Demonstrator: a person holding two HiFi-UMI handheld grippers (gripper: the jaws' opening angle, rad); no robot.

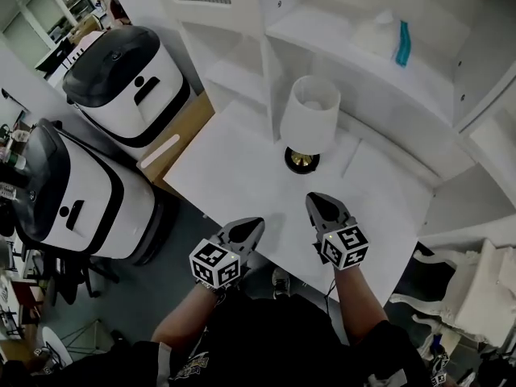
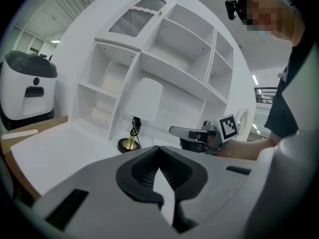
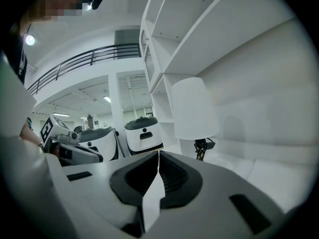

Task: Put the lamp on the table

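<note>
The lamp (image 1: 309,123) stands upright on the white tabletop (image 1: 234,176), with the shelf unit (image 1: 363,47) just behind it. It looks light and top-heavy. The pale shade is probably thin and easily dented, so the safer hold is low, at the brass neck above its dark round base (image 1: 302,161). The cord (image 2: 134,126) bunched there could snag. On the lamp's near side and apart from it, the left gripper (image 1: 256,223) and right gripper (image 1: 316,200) are both closed on nothing.
</note>
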